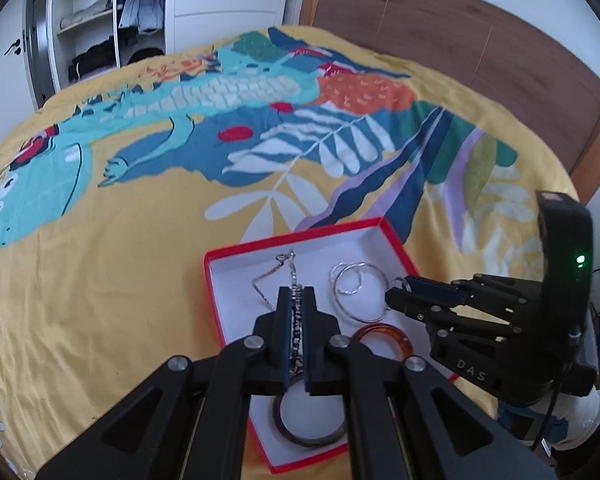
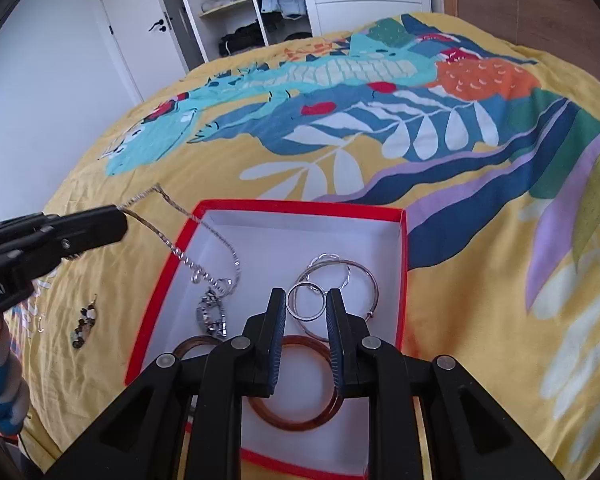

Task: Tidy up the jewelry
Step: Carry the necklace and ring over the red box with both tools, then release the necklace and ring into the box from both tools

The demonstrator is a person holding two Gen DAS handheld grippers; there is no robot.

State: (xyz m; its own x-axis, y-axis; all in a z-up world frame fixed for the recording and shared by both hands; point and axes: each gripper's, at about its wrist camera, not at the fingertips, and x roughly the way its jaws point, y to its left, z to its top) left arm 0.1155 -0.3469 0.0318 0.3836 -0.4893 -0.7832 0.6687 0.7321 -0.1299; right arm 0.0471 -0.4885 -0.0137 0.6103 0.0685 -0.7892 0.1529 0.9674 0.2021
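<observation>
A: Left claw [image 1: 297,294]?
B: Clenched on a silver chain [image 2: 172,240] trailing into the red box [image 2: 300,206] on the bed [image 1: 100,280].
A: Right claw [image 2: 306,298]?
B: Grasping a small silver ring [image 2: 306,301] above the box's bangles [image 2: 300,420].

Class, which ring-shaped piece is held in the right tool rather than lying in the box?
The small silver ring, between the right tool's fingers.

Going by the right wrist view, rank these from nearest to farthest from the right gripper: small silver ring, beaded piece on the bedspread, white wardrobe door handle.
1. Small silver ring, between the right gripper's jaws.
2. Beaded piece, left, outside the red box.
3. Wardrobe door handle, far across the room.
</observation>
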